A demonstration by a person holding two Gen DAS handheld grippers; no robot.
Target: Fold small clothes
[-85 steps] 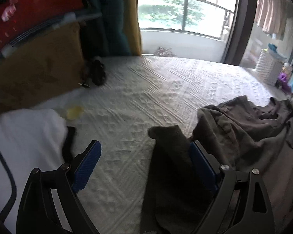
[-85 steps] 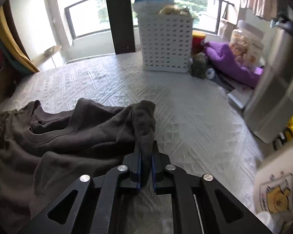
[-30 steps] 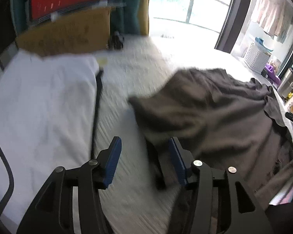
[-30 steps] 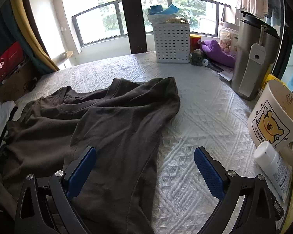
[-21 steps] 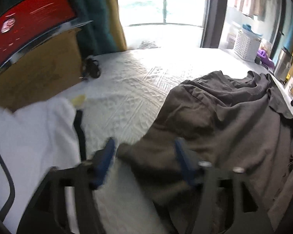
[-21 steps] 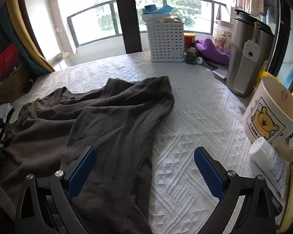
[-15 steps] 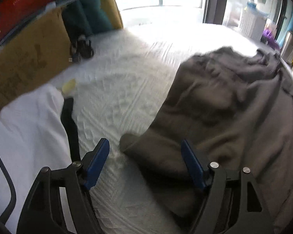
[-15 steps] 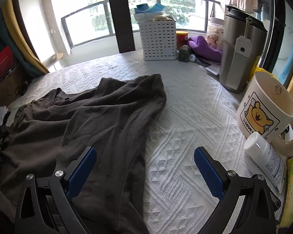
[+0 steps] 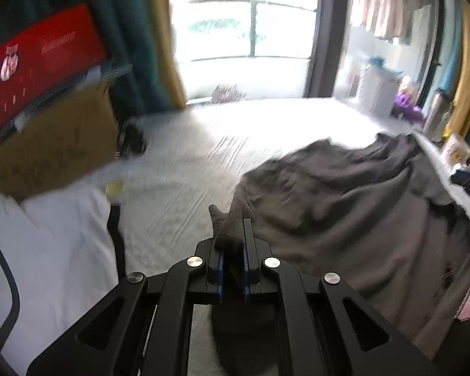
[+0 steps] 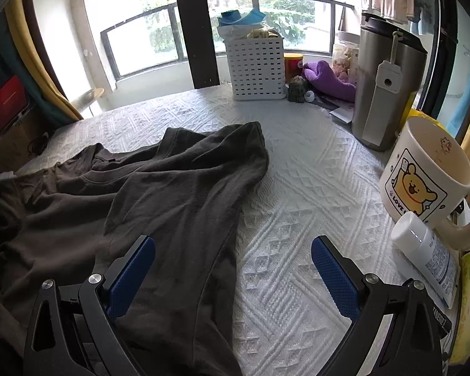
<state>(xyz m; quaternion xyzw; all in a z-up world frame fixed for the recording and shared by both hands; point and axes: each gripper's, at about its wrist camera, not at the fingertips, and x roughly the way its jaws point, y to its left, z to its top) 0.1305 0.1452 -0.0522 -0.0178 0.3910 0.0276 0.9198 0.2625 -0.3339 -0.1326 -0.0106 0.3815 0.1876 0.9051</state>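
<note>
Here, at the 9 o'clock edge of the left wrist view, a white cloth point(image 9: 53, 250) lies below a cardboard box point(image 9: 47, 147) with a red panel point(image 9: 44, 62) on top. At 6 o'clock the left gripper point(image 9: 232, 250) has its blue pads pressed together, pinching a corner of the dark grey T-shirt point(image 9: 344, 213), which spreads toward 3 o'clock over the white quilted bedspread point(image 9: 188, 169). In the right wrist view the T-shirt point(image 10: 159, 194) fills 9 o'clock to centre. The right gripper point(image 10: 233, 269) at 6 o'clock stands spread wide, pinching nothing, its left pad over the shirt, its right over the bedspread point(image 10: 297, 219). A white basket point(image 10: 255, 69) sits at 12 o'clock, a steel tumbler point(image 10: 385, 91) at 2, a bear mug point(image 10: 429, 175) at 3.
</note>
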